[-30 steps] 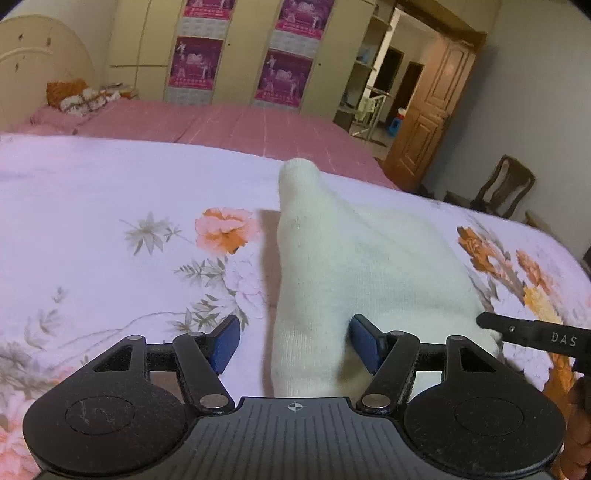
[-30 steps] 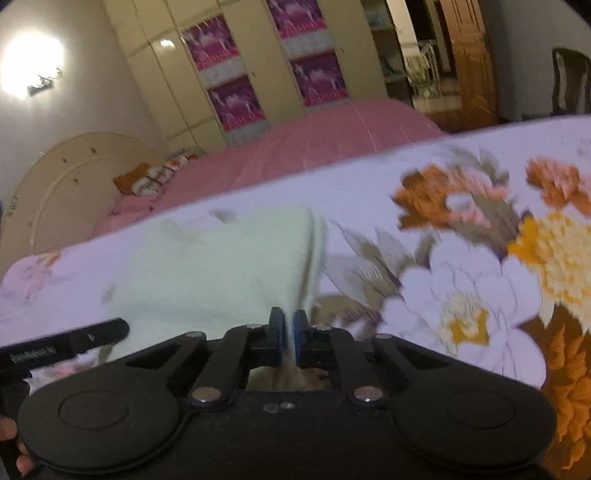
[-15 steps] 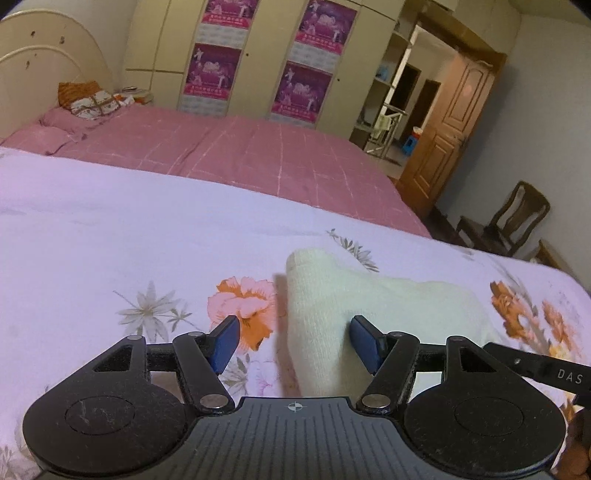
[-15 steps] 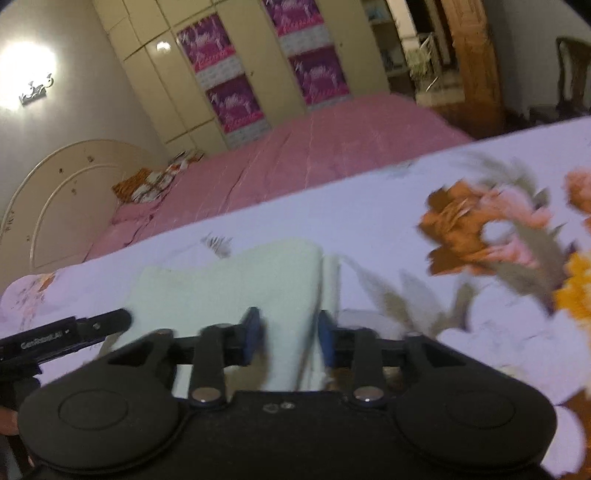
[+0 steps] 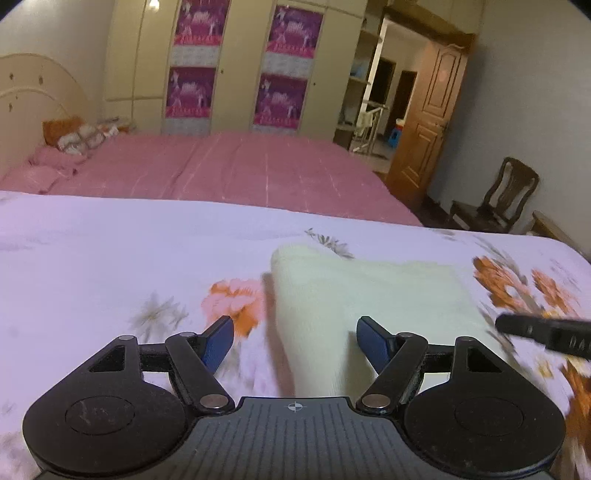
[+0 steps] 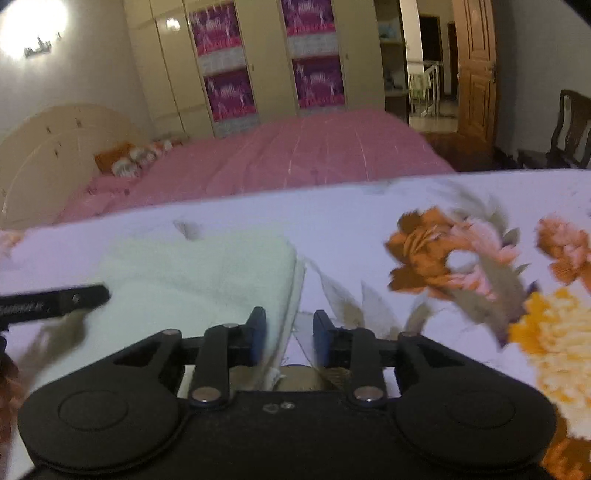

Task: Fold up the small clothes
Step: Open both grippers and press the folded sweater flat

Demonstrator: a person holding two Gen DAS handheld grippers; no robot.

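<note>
Both claws are opening over the folded cream garment [image 5: 369, 295] on the bed [image 5: 110, 258]. Left claw [image 5: 295, 339] is standing wide around one edge, the right claw [image 6: 289, 334] narrowly around the other, neither gripping.

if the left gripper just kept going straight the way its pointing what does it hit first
Most likely the cream garment, lying folded on the floral bedspread. The left gripper, jaws opening, tilts down at it; nothing sits between them, though depth is hard to judge.

Dim room — wall lamp [image 6: 35, 27] glare, motion blur, fisheye bending.

Pink bed [image 5: 240, 173], wardrobe [image 5: 236, 66], wooden door [image 5: 432, 122], chair [image 5: 506, 199].
</note>
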